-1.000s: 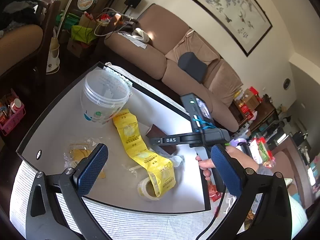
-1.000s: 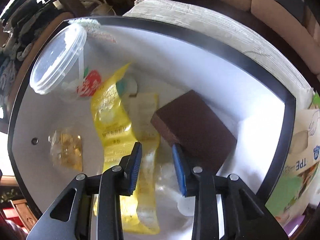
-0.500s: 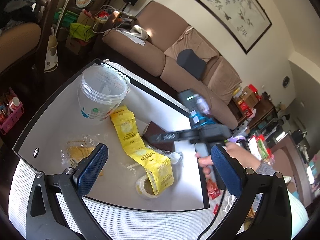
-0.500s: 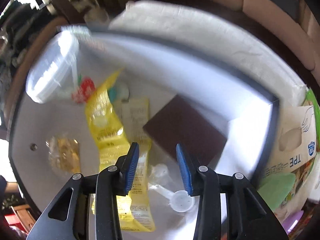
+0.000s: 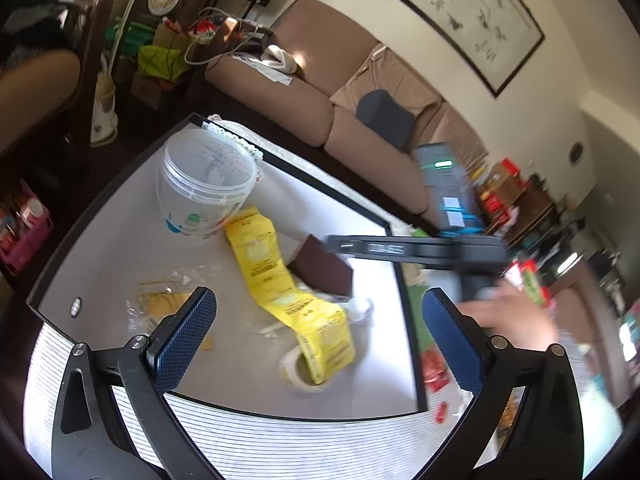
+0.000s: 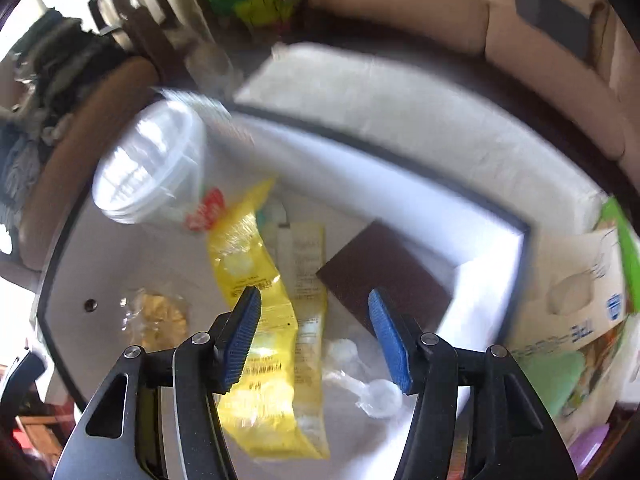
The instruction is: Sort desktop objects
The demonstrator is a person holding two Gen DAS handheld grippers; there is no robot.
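We note the right tool (image 6: 314, 336) has widened and lifted, empty, above the yellow plastic sachet strip (image 6: 256, 280) at 12 o'clock; left tool (image 5: 318, 340) wide, empty; nothing sorted yet.

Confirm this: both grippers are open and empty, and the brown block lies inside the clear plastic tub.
Not quite. The brown block lies on the white tray, outside the clear plastic tub; the left wrist view shows it. Left gripper and right gripper are open and empty.

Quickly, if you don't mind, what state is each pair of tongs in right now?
Left tongs: open, holding nothing.
Right tongs: open, holding nothing, above the yellow packet strip.
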